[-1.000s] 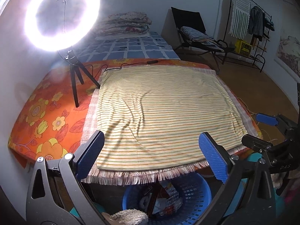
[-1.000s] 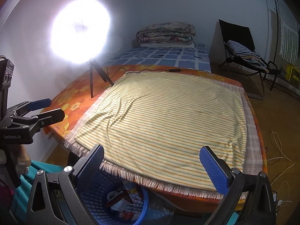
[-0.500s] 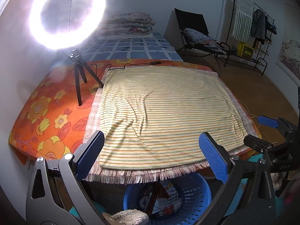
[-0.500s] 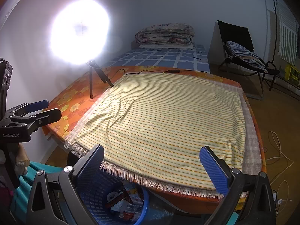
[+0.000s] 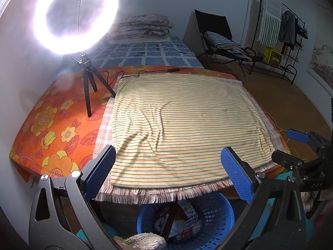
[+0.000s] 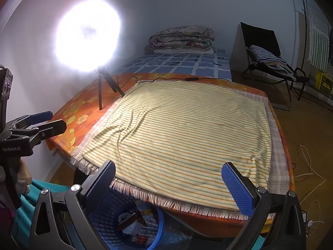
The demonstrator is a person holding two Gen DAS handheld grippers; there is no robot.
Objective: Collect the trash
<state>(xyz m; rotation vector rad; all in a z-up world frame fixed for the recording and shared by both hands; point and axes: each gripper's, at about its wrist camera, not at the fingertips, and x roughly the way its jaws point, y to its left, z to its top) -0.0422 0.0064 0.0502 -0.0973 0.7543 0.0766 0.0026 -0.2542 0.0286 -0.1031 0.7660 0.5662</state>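
A blue plastic basket (image 5: 216, 214) stands on the floor under the table's near edge, holding wrappers and crumpled trash (image 5: 179, 220). It also shows in the right wrist view as basket (image 6: 104, 218) with trash (image 6: 137, 223) inside. My left gripper (image 5: 168, 177) is open above the basket with nothing between its blue pads. My right gripper (image 6: 168, 185) is open too, empty, over the fringe of the striped cloth (image 6: 183, 135). The striped cloth (image 5: 183, 129) lies bare on the table. The right gripper (image 5: 291, 148) shows at the right of the left wrist view.
A lit ring light on a small tripod (image 5: 89, 87) stands on the orange floral cover (image 5: 56, 129), its cable (image 5: 149, 73) along the far edge. A bed with folded blankets (image 5: 143, 27), a black chair (image 5: 220, 35) and a clothes rack (image 5: 278, 29) lie beyond. Loose cords (image 6: 308, 166) lie on the floor.
Both grippers stay open and empty. The left wrist view has shifted a little, so the ring light and table sit further right in it. The right wrist view barely changes.
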